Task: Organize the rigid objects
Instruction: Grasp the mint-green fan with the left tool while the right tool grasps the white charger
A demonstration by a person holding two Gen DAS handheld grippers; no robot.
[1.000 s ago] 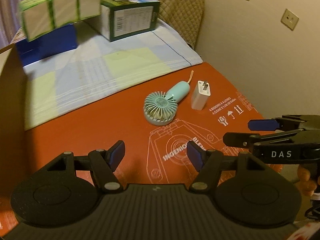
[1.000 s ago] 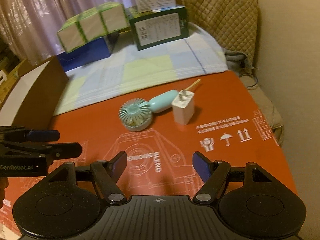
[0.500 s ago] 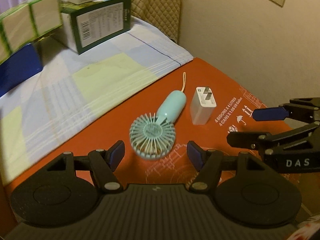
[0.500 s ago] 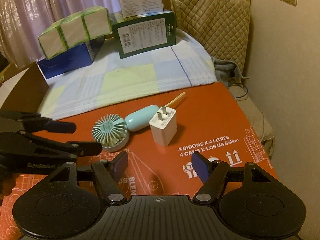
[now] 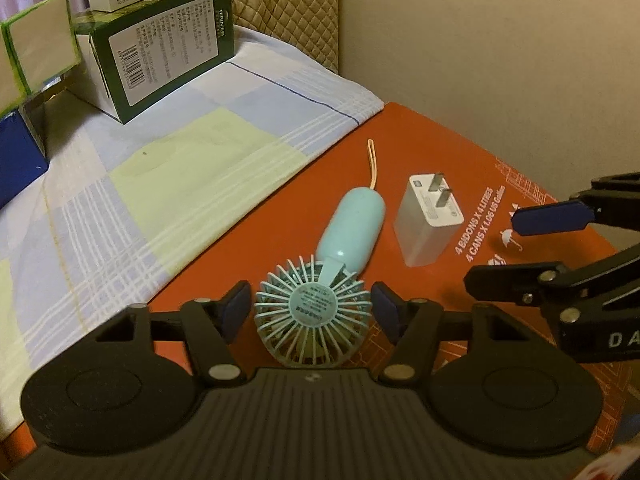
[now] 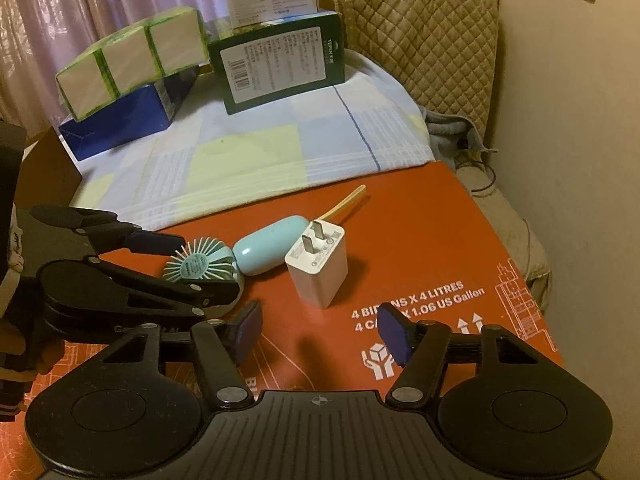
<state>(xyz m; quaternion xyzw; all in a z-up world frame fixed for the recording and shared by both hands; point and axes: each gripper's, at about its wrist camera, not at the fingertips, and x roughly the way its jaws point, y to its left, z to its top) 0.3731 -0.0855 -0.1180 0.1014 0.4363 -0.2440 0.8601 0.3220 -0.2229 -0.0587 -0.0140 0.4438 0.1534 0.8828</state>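
My left gripper (image 5: 311, 312) is closing in, pads straddling the fan (image 5: 314, 314) head but not yet pressing; its handle is running straight away from me. My right gripper (image 6: 318, 334) is narrowing too, nothing between, the charger (image 6: 318, 266) lying just ahead.

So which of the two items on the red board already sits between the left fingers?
The mint fan: its round head lies between the left fingers. The white charger stands apart, beyond them.
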